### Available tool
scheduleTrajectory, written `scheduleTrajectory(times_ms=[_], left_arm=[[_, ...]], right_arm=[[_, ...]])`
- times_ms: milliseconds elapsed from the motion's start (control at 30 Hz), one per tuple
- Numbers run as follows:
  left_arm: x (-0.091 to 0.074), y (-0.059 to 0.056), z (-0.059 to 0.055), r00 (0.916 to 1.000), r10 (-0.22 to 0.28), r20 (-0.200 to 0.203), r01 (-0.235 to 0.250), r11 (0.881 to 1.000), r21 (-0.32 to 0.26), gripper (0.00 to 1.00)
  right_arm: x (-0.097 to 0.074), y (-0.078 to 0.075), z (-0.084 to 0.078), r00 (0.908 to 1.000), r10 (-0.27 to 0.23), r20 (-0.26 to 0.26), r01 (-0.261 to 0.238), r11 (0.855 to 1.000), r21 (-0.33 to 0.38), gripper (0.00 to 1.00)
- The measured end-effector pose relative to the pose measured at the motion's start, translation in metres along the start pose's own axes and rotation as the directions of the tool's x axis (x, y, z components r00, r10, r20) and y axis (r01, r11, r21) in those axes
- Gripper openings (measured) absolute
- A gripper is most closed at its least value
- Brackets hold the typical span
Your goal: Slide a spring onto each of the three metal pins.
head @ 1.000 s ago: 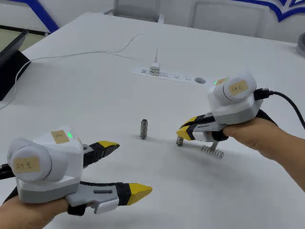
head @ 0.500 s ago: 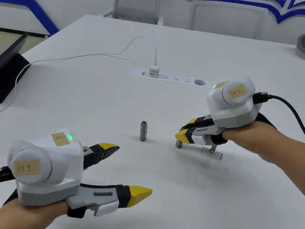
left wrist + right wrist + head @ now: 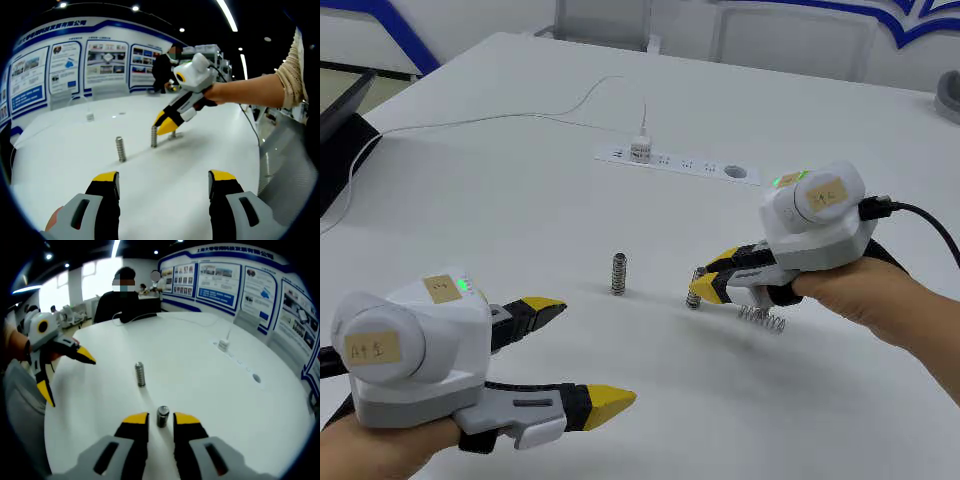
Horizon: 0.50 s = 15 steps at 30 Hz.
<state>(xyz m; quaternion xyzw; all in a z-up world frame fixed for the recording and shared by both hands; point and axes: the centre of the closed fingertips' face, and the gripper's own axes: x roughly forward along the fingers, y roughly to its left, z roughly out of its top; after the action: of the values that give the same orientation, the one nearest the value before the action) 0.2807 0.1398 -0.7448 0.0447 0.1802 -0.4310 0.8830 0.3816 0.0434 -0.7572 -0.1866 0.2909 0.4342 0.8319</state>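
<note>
Nearest you, your left gripper hangs low over the table with its jaws spread wide and nothing in them, well apart from the work. Further out, a loose spring lies on its side on the table, just under your right hand and touching nothing. It is the piece left to fit. Judge it light and springy, a thin wire coil that will roll if nudged and may squash or shoot out if you pinch hard. Take it across the coil near one end with a gentle close, so the other end stays free to go over a pin. Just beyond it stands the right pin, upright and already carrying a spring. Your right gripper has its tips either side of the pin's top with a narrow gap showing on each side, so it looks let go rather than clamped. That pin looks to stand free on the table, so it should tip easily if you brush it. Beyond it, the left pin stands upright with its own spring on. You cannot pick out a third pin from here. Farthest off lies a power strip.
</note>
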Motion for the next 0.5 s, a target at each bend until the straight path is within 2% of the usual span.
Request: scheduleTrajectory(times_ms=[500], left_arm=[[0.002,0.000,0.002,1.0000,-0.002,-0.001,0.002,1.000,0.005,0.74]], right_arm=[[-0.018,0.008,-0.006,0.9997,-0.013,0.022,0.013,1.000,0.002,0.22]])
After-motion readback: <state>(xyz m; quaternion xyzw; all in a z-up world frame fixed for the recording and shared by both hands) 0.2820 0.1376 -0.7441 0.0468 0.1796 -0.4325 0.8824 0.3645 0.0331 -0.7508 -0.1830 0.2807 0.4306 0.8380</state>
